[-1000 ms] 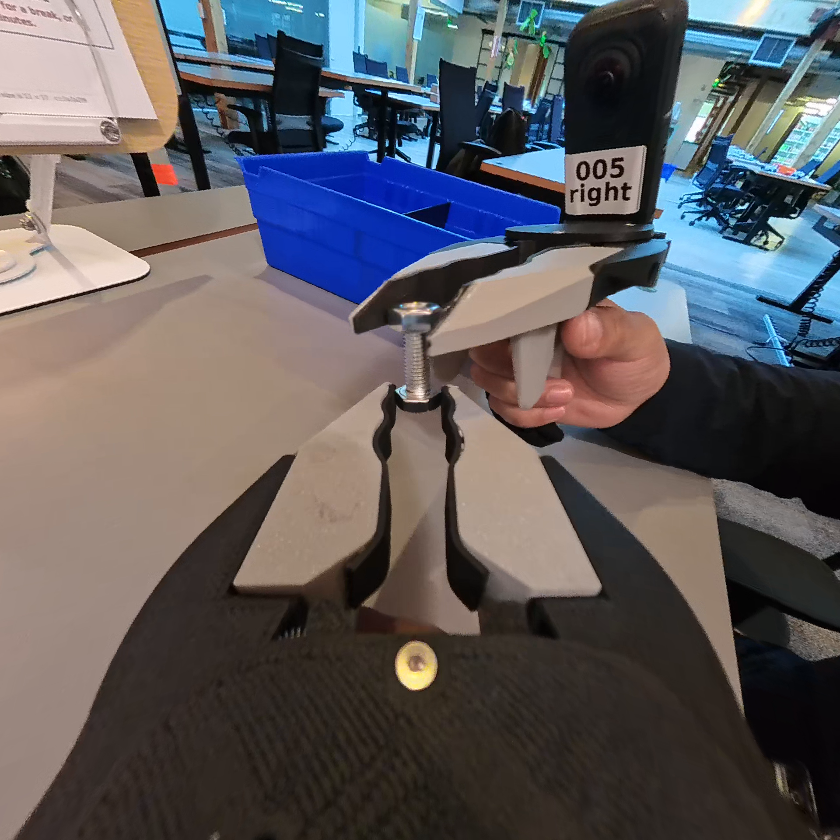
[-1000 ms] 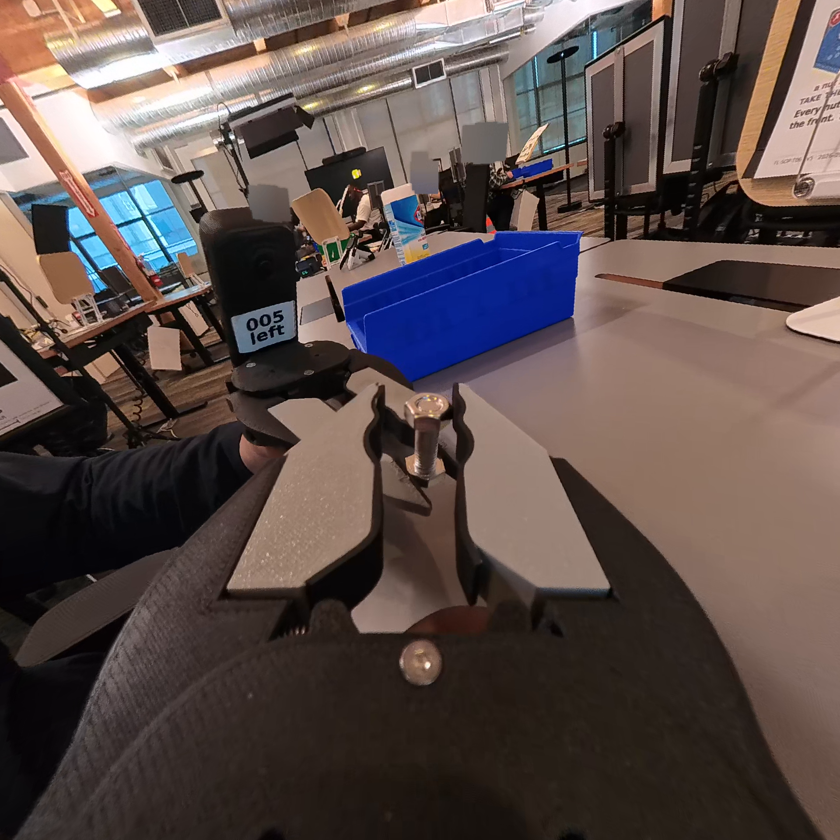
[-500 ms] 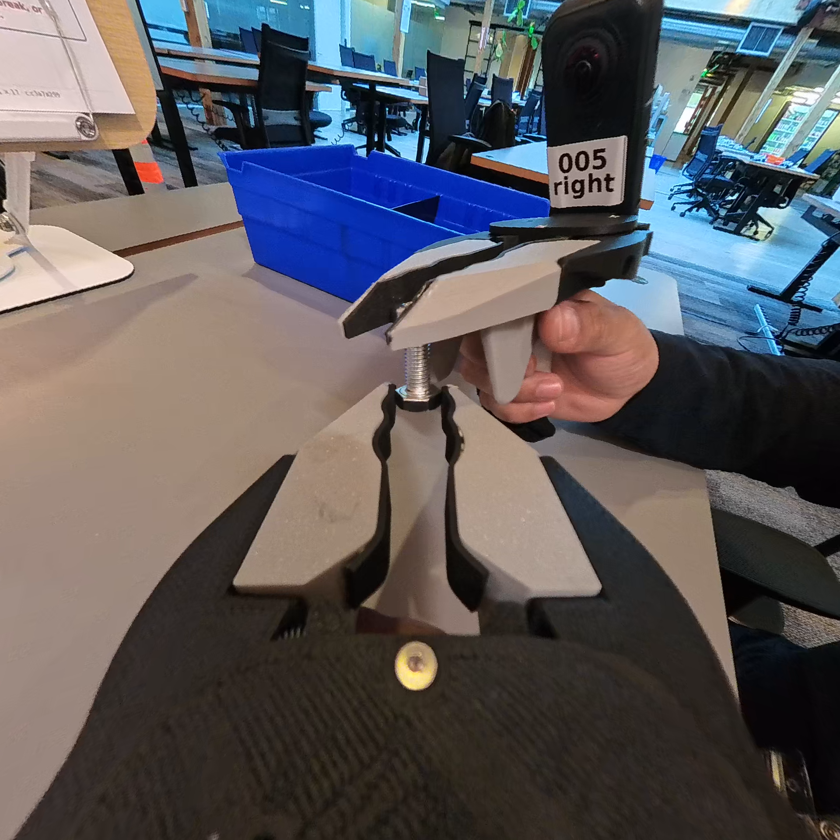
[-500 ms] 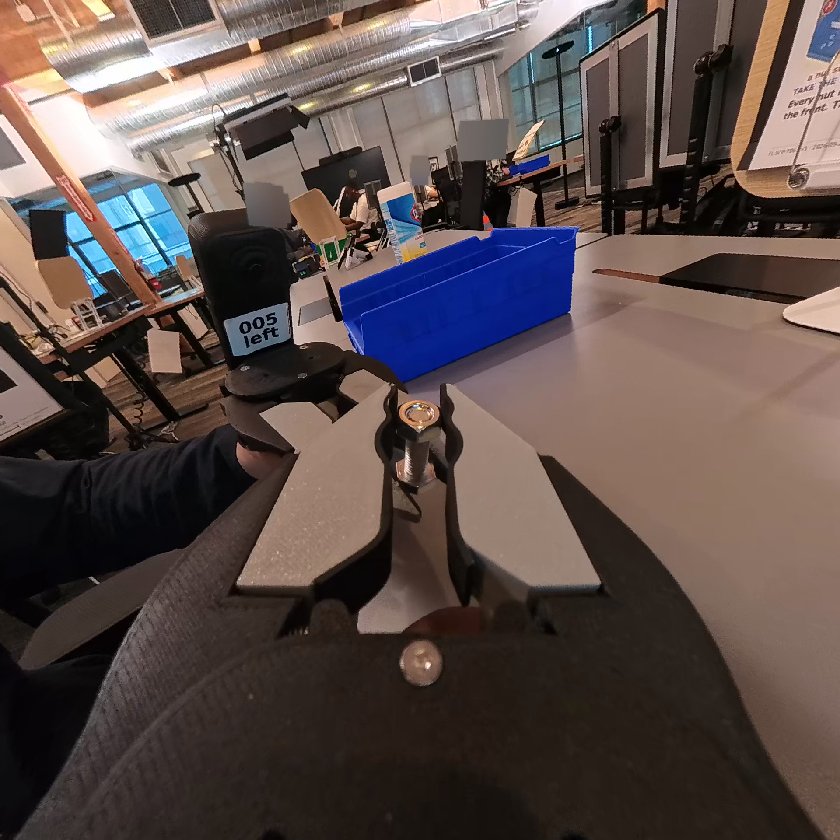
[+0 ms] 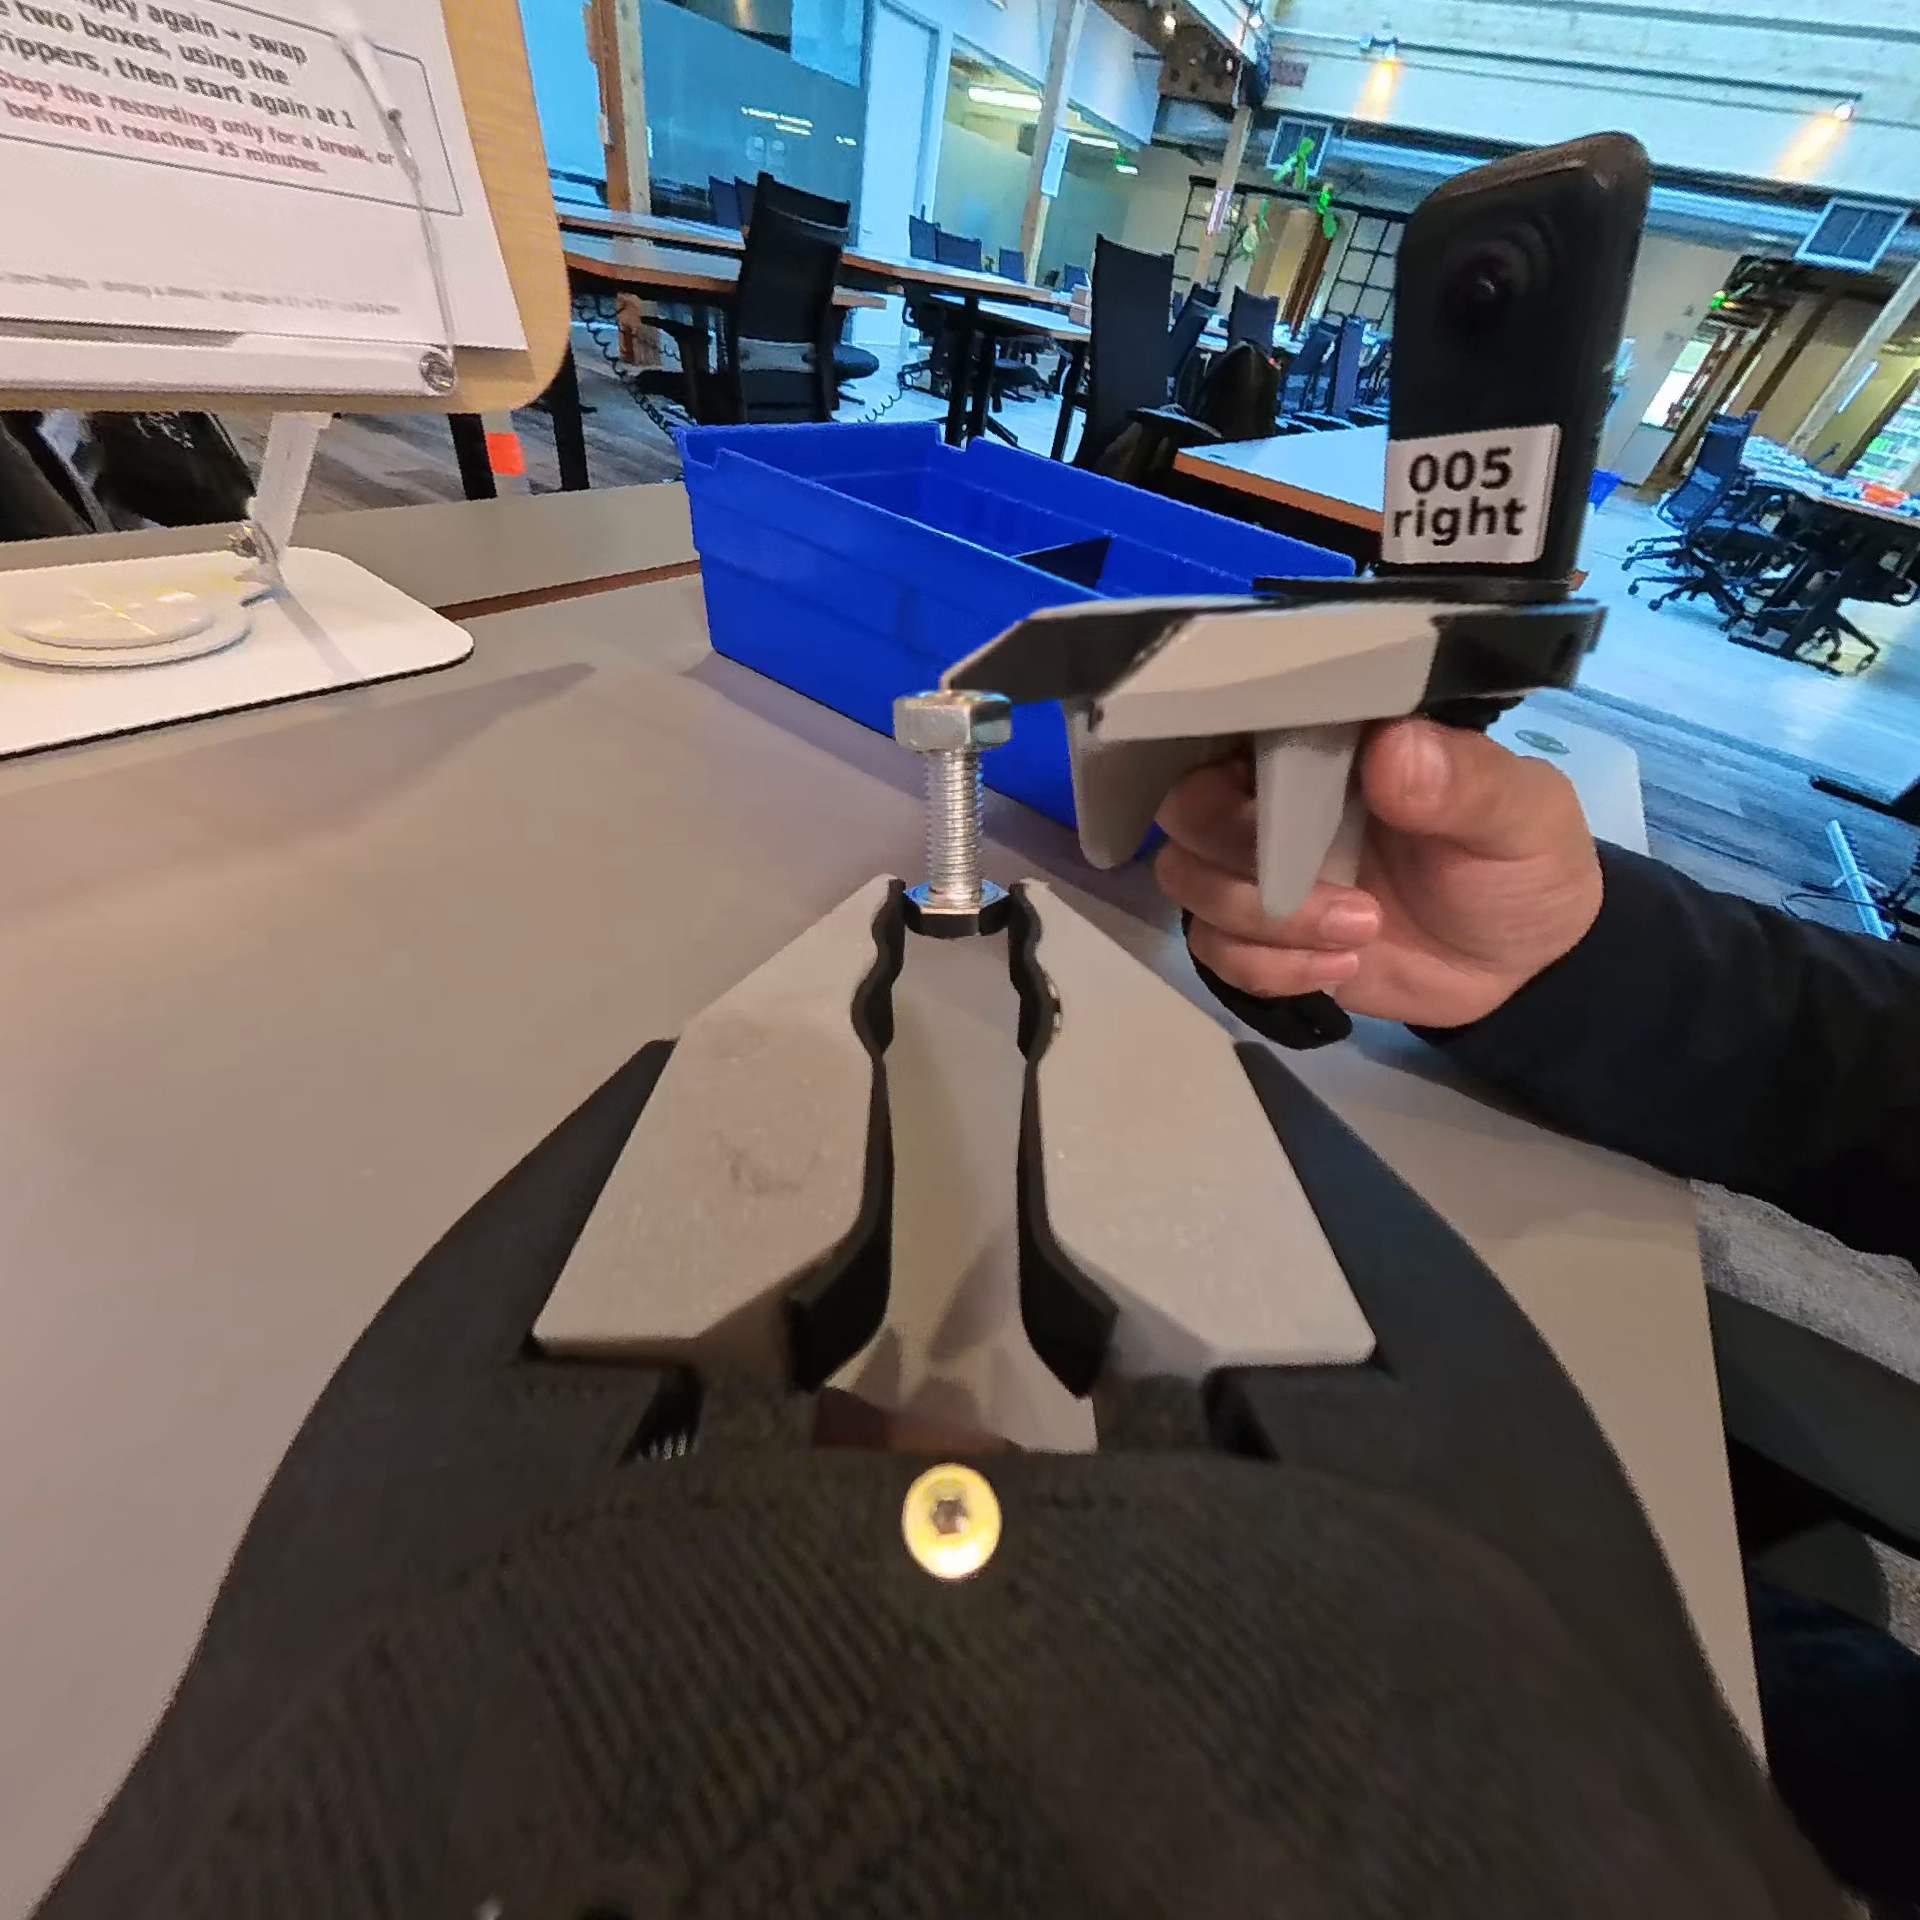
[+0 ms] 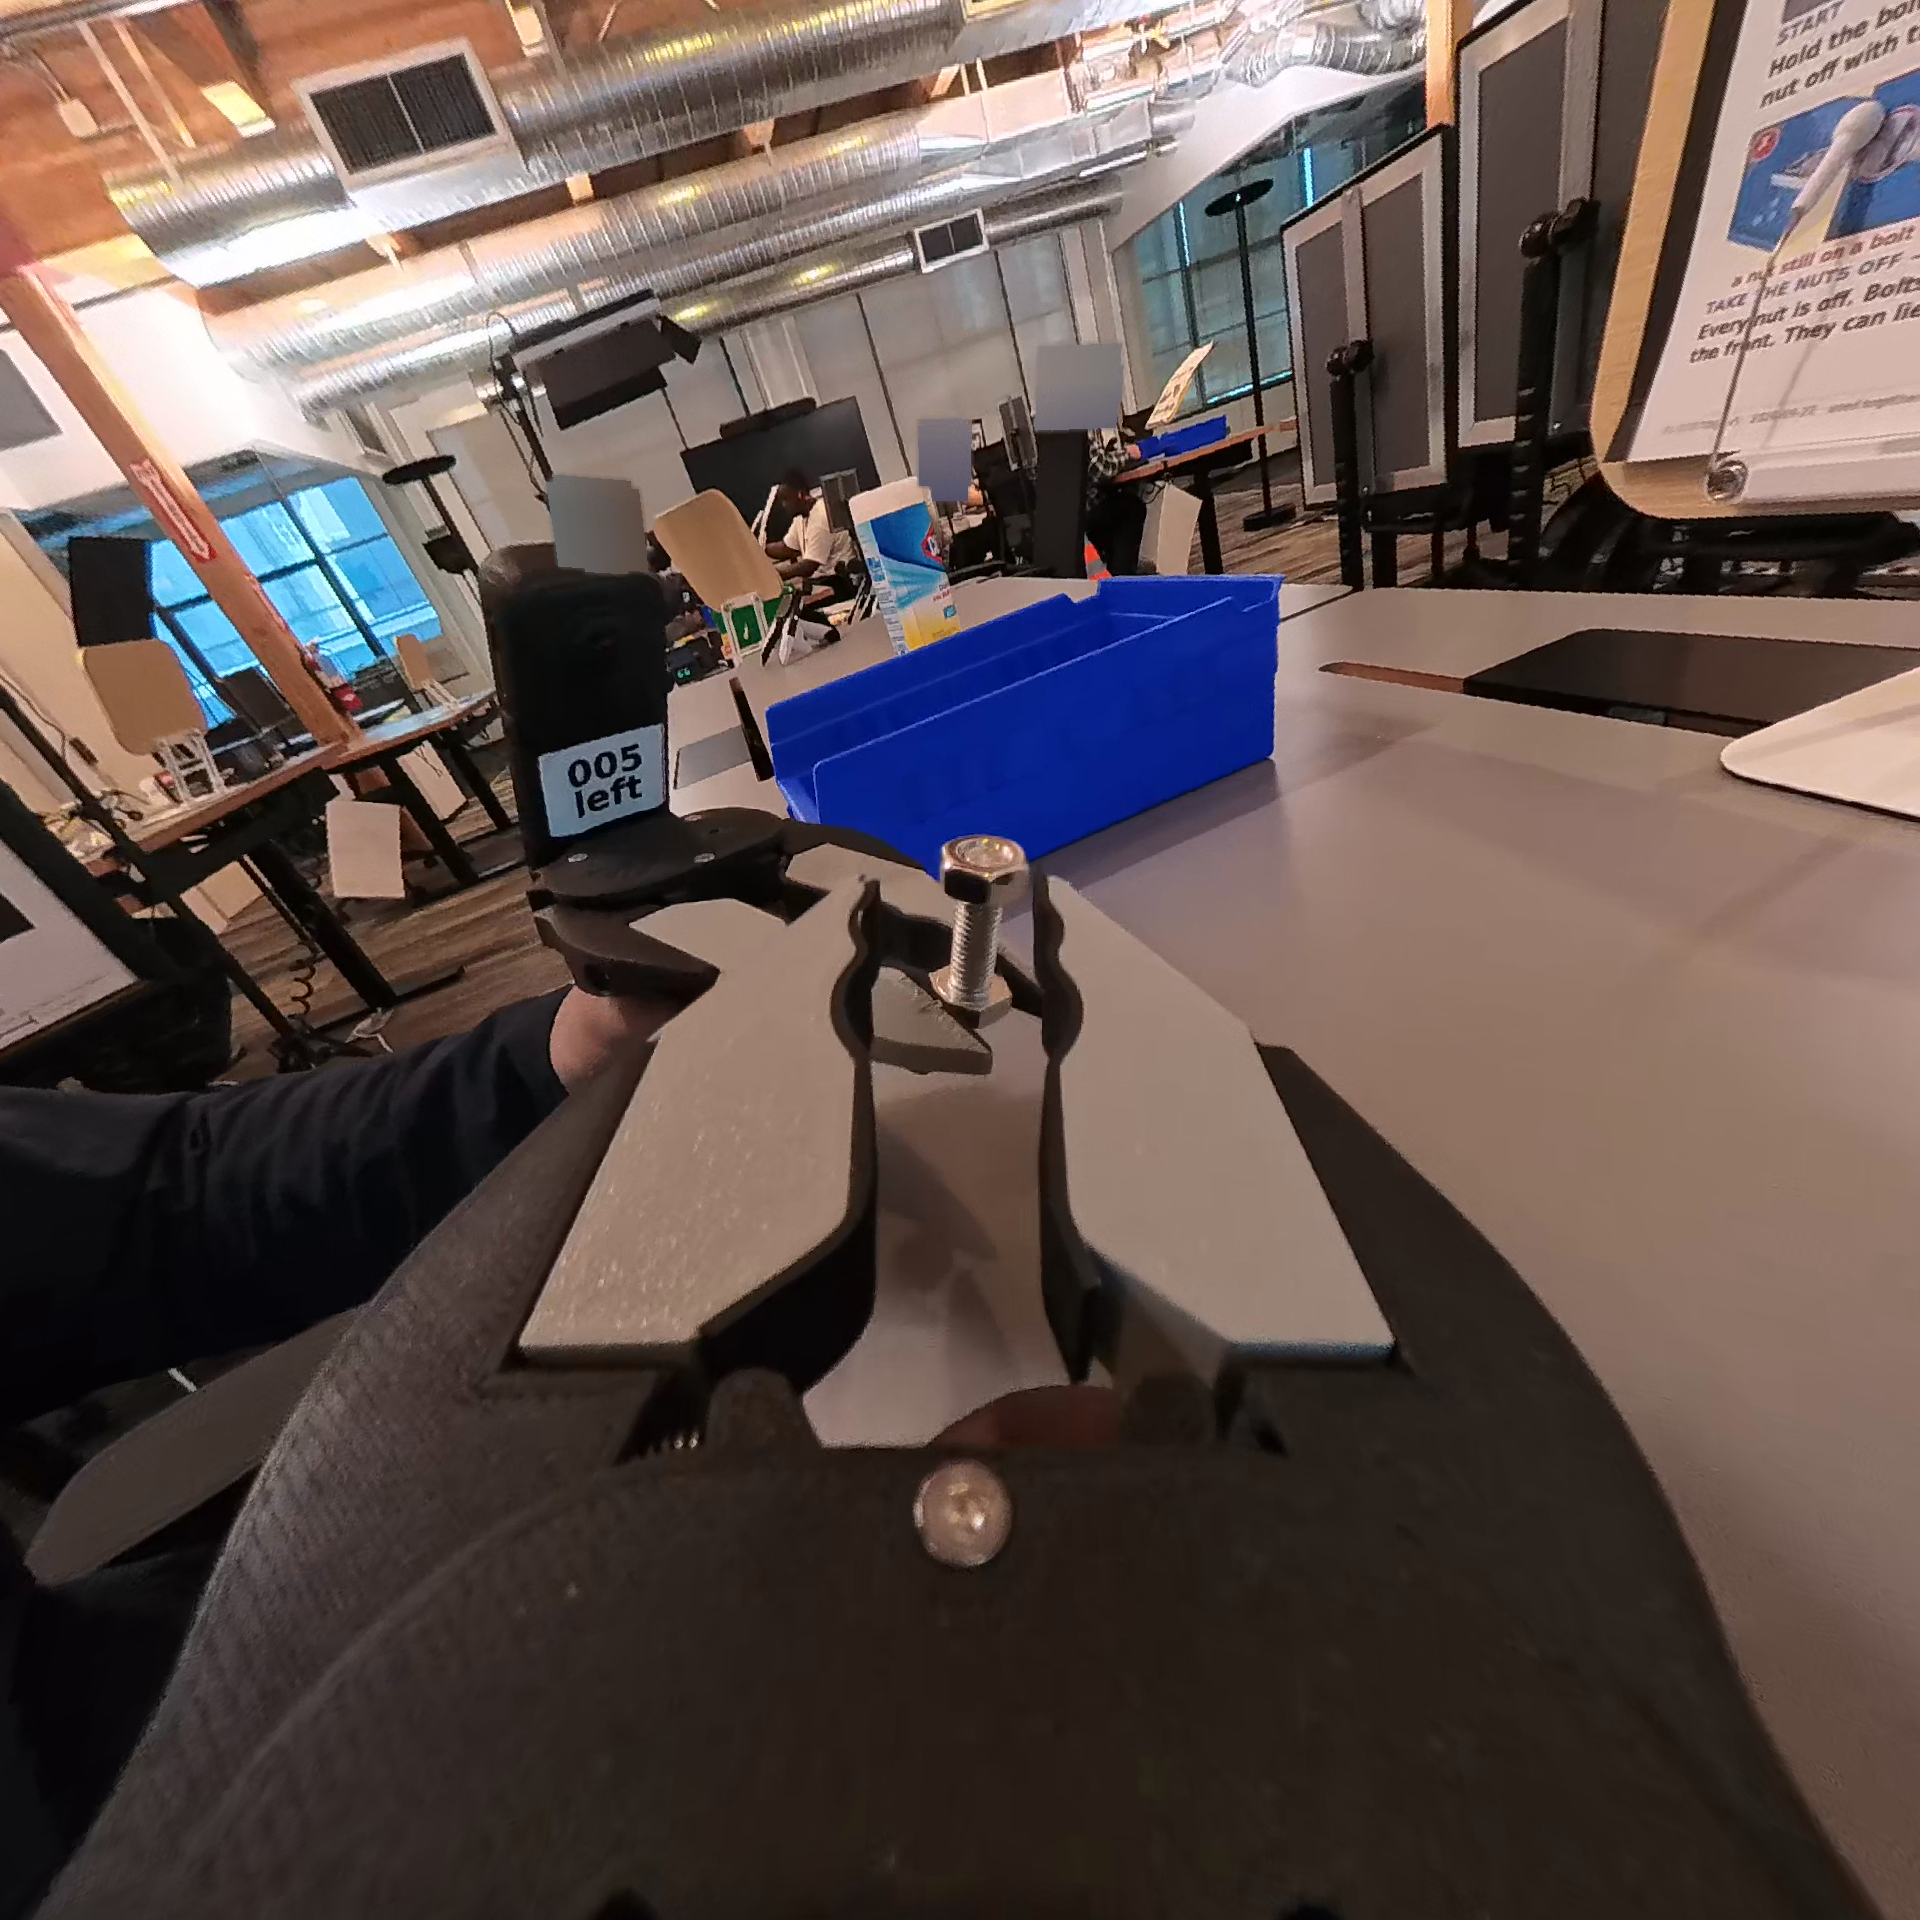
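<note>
Left tool (image 5: pixel 953 914) clamped the nut (image 5: pixel 952 916) low on an upright bolt (image 5: pixel 954 805) above the grey tabletop (image 5: pixel 364 987); right tool (image 6: pixel 951 914), fingers parted, flanked the bolt head without gripping; blue bin (image 5: pixel 883 592) behind; nut remained threaded on

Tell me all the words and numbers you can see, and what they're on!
I can't copy writing out; here is where it sits.
White sticker on the right hand-held gripper's black camera: short, clear.
Pale sticker on the left hand-held gripper's camera: short, clear.
Paper sheet on a stand: several lines.
Picture poster: several lines.
Wipes tub label: too small.
</note>
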Available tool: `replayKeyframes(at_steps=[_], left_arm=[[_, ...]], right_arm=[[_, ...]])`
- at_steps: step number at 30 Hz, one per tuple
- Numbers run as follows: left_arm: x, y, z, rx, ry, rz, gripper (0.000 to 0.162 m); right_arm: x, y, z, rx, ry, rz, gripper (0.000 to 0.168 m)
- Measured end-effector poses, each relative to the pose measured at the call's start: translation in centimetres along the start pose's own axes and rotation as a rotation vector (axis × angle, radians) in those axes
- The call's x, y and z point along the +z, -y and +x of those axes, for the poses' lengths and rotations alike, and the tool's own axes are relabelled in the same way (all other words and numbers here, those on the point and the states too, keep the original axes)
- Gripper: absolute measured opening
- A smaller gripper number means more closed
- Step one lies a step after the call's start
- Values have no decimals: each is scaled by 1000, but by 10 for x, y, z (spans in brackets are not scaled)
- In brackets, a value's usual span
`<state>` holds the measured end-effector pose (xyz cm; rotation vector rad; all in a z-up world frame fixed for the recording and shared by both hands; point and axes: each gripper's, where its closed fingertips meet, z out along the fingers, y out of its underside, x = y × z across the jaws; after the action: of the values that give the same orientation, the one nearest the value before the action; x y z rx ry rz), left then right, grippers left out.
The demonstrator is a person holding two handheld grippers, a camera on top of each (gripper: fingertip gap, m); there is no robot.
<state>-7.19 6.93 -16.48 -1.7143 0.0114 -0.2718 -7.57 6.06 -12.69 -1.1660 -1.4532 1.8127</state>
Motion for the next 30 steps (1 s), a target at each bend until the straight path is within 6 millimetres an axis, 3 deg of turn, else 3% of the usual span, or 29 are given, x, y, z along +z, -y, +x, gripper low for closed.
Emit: replayKeyframes(at_steps=[21,30], left_arm=[[7,-13,25,4,-132,-65,17],[6,-9,21,23,-98,-45,17]], right_arm=[[7,-11,-9,-12,48,-48,15],[5,-7,-5,-8,33,-30,15]])
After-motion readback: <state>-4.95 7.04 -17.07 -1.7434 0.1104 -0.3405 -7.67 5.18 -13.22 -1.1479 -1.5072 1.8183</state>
